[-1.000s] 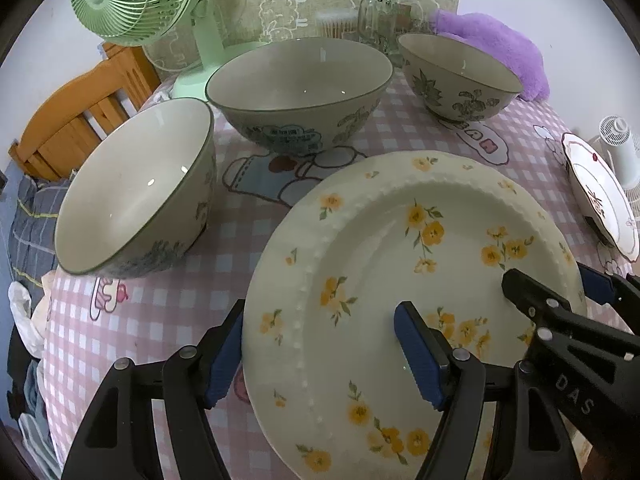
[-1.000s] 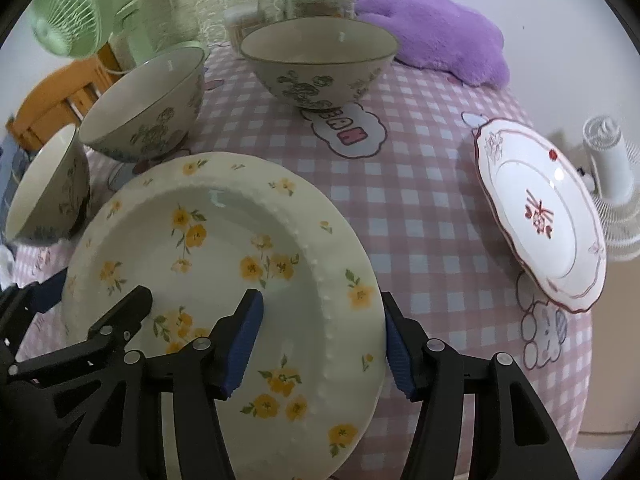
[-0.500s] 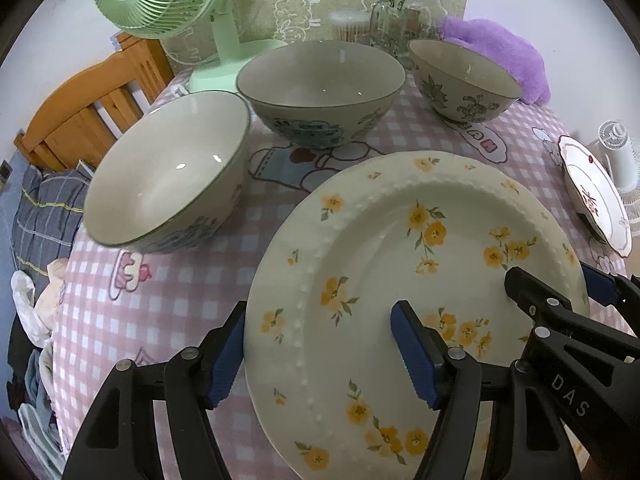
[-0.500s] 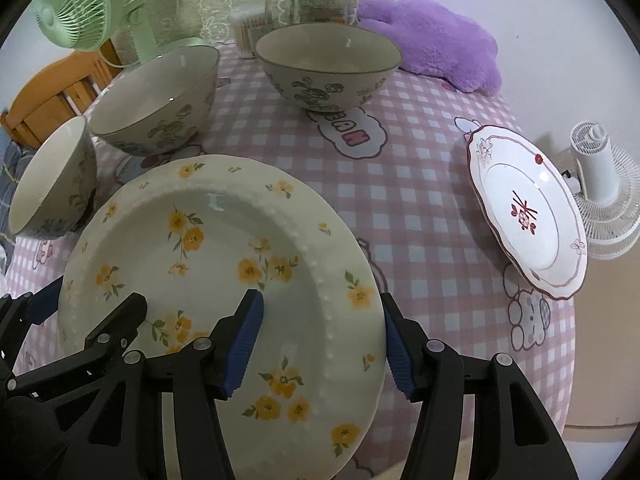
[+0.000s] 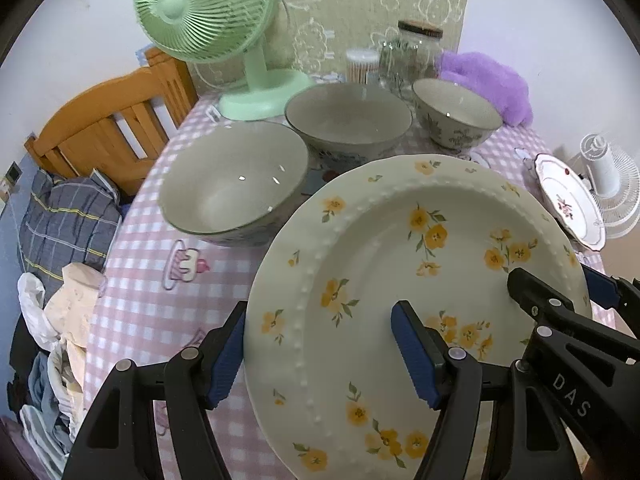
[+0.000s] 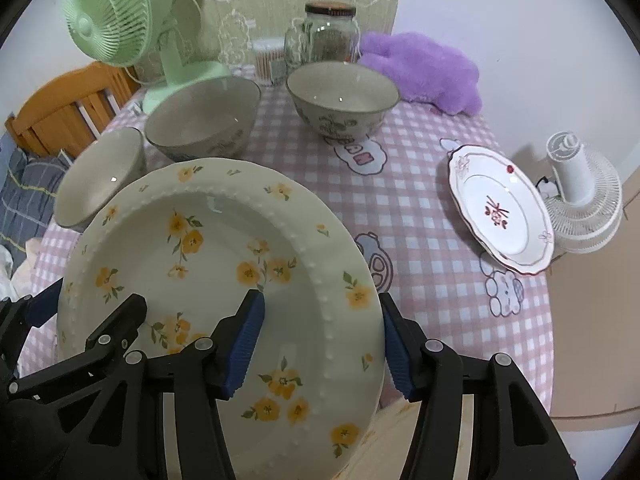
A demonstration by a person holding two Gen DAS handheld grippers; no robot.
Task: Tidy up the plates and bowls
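Observation:
A large cream plate with yellow flowers (image 5: 400,264) (image 6: 208,264) is held between both grippers, above the pink checked table. My left gripper (image 5: 320,352) straddles its left rim. My right gripper (image 6: 320,340) straddles its right rim and also shows in the left wrist view (image 5: 560,300). Each has one blue pad above the plate and one beneath. Three grey floral bowls stand behind: one at the left (image 5: 236,184), a big one in the middle (image 5: 348,120), one at the right (image 6: 342,98). A small white plate with red trim (image 6: 500,212) lies at the table's right edge.
A green fan (image 5: 208,12), a glass jar (image 6: 322,36), a cotton swab box (image 5: 362,66) and a purple plush (image 6: 424,68) stand at the table's back. A white fan (image 6: 584,196) sits off the right edge. A wooden chair (image 5: 108,128) and clothes are at the left.
Both grippers have risen and pulled back with the flowered plate; the bowls and fan now look farther away and more of the table shows.

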